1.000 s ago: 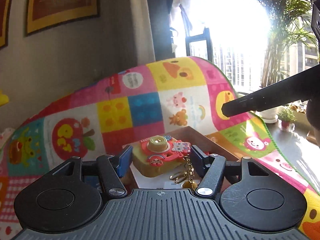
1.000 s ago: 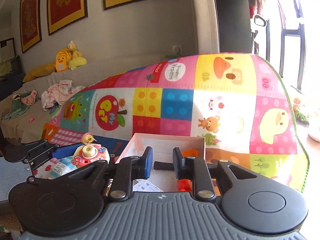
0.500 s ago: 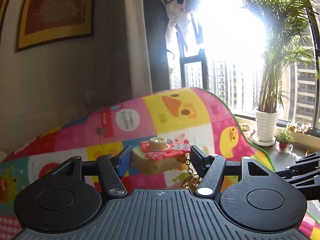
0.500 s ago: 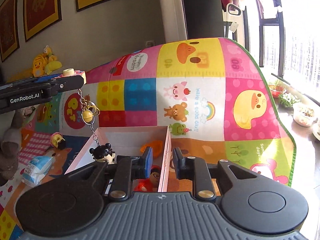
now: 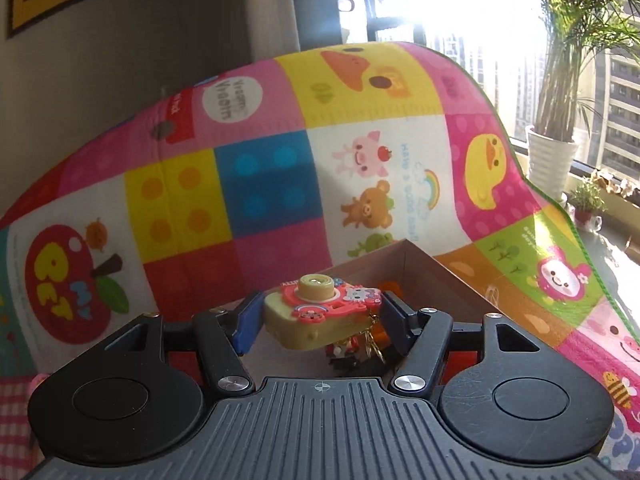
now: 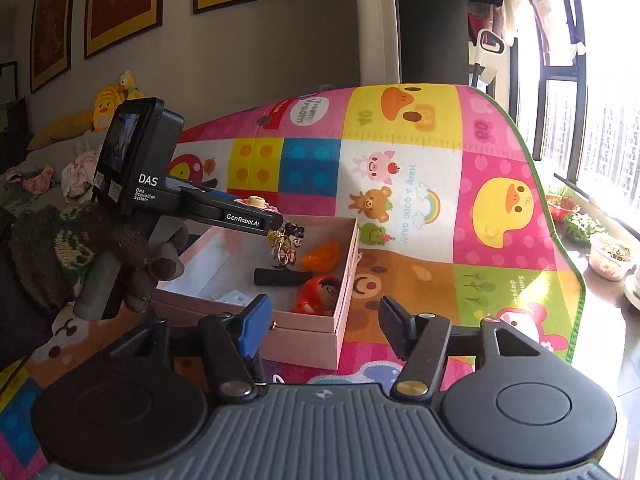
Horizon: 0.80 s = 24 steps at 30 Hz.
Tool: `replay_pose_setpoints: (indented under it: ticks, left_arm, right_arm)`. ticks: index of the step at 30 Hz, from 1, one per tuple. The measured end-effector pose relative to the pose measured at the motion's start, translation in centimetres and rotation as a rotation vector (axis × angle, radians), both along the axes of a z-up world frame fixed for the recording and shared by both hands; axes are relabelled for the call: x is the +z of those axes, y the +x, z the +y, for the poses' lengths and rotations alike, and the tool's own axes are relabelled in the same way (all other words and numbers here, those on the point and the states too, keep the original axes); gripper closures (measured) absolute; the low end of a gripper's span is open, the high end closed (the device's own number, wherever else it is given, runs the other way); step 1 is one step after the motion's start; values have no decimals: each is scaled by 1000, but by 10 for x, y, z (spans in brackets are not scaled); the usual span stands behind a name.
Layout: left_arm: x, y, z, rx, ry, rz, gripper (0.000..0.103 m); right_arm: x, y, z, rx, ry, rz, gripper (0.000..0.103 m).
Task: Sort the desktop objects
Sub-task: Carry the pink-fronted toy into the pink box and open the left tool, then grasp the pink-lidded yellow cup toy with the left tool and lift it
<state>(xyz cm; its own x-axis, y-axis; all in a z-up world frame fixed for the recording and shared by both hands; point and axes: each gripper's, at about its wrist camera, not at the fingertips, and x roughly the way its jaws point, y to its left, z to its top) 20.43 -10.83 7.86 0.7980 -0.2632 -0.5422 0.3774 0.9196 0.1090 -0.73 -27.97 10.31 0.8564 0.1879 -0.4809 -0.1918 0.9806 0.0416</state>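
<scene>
My left gripper (image 5: pixel 320 312) is shut on a yellow toy camera keychain (image 5: pixel 316 312) with a pink front. In the right wrist view the left gripper (image 6: pixel 272 222) holds the toy camera (image 6: pixel 256 201) over the open pink box (image 6: pixel 348 276), and the chain and a small figure charm (image 6: pixel 294 236) dangle into it. Inside the box lie a black cylinder (image 6: pixel 284 277), a red doll (image 6: pixel 320 294) and an orange piece (image 6: pixel 320 258). My right gripper (image 6: pixel 324 312) hovers at the box's near edge, its jaws opening with nothing between them.
The box (image 5: pixel 408 248) rests on a colourful play mat (image 6: pixel 440 200) that curls up behind it. A gloved hand (image 6: pixel 120 256) holds the left gripper's handle. A sofa with plush toys (image 6: pixel 104 108) stands at the left, and potted plants (image 5: pixel 552 160) line the window sill at the right.
The right jaws have gone from shut on the black cylinder to open, and the cylinder now lies in the box. The left gripper has carried the toy camera over the box and lowered it.
</scene>
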Motion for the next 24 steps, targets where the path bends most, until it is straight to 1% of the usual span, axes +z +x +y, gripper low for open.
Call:
replay_pose_setpoints:
  ticks: [2,5,7,9,11,12,14,16,19,21,22,24]
  left_arm:
    - [-4,-3,7,14,-7,11,34]
    - [-1,-16,24,23,-44,6,23]
    - [2,-31,37,20,-72,4,20]
    - [3,-49,51,21,-85,-5,15]
    - [0,-70,65,36,-93,-15,11]
    - [-2,-79,73,49,-95,-16,8]
    - [-9,-96,87,90,-102,-7,8]
    - [-18,-111,101,125,-123,24,7]
    - [-33,-128,117,153,-155,80,6]
    - [-43,-137,124,168,-153,110,4]
    - [-47,-140,126,173,-149,118,3]
    - [-53,-147,131,188,-144,118,3]
  right_arm:
    - [-10,-5,2,16,-5,26,38]
    - [-24,-11,5,27,-17,59,34]
    - [-33,-14,7,28,-20,79,33]
    - [-36,-17,8,26,-17,85,30]
    - [-36,-19,8,20,-14,81,21]
    - [-35,-19,9,21,-16,77,18]
    - [-34,-18,13,30,-32,75,9]
    - [-37,-17,20,51,-59,92,5]
    - [-49,-19,35,81,-107,122,5]
    - [-57,-21,43,83,-145,125,5]
    - [-62,-22,48,80,-168,126,5]
    - [-69,-23,54,76,-185,138,5]
